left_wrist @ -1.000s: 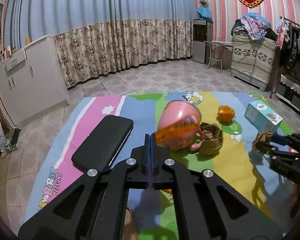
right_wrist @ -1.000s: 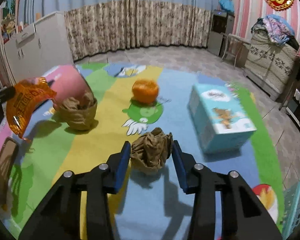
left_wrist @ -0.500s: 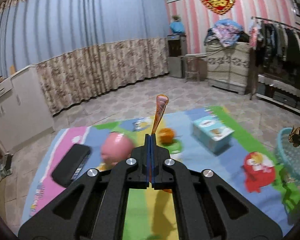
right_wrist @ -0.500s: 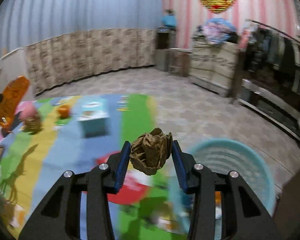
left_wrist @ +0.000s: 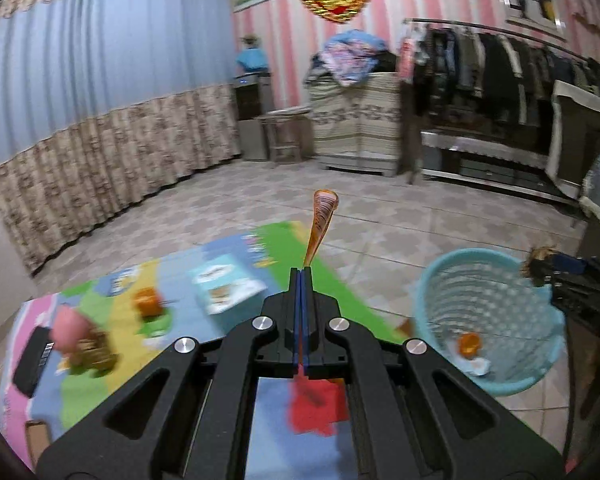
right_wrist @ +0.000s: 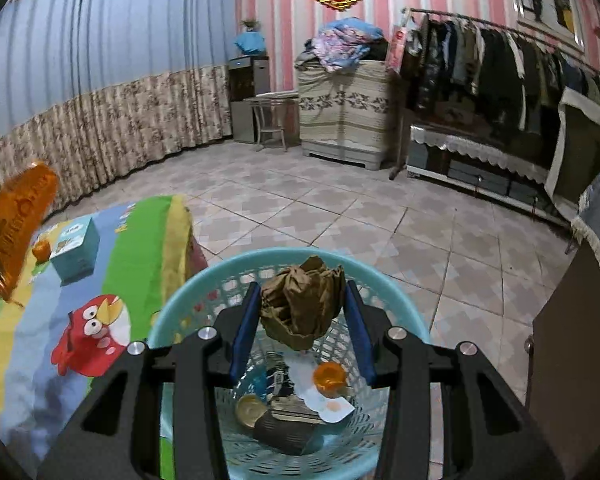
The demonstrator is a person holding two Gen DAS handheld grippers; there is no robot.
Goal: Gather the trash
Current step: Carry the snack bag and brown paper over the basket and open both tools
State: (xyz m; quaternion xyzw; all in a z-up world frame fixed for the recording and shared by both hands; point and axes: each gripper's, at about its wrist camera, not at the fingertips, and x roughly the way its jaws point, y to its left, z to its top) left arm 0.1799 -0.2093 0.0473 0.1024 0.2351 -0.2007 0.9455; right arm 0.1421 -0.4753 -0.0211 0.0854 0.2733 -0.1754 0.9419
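Observation:
My right gripper (right_wrist: 302, 304) is shut on a crumpled brown paper ball (right_wrist: 302, 308) and hangs right over the light blue trash basket (right_wrist: 400, 308), which holds several pieces of trash. In the left wrist view the basket (left_wrist: 432, 280) stands on the tiles at the right, with the right gripper (left_wrist: 548, 266) and its brown paper ball (left_wrist: 540, 254) at its far rim. My left gripper (left_wrist: 301, 270) is shut on an orange snack wrapper (left_wrist: 321, 220) that sticks up edge-on; the same wrapper (right_wrist: 14, 220) shows at the left edge of the right wrist view.
The colourful play mat (left_wrist: 120, 360) carries a blue tissue box (left_wrist: 224, 286), an orange ball (left_wrist: 148, 300), a pink cup (left_wrist: 70, 322) beside brown paper, and a black case (left_wrist: 34, 354). A clothes rack (right_wrist: 500, 60), cabinets and a dark cabinet (right_wrist: 572, 360) at the right border the tiled floor.
Both grippers swung right, from over the mat to the basket. The right gripper now holds the paper ball directly above the basket; the left still holds the wrapper, short of the basket.

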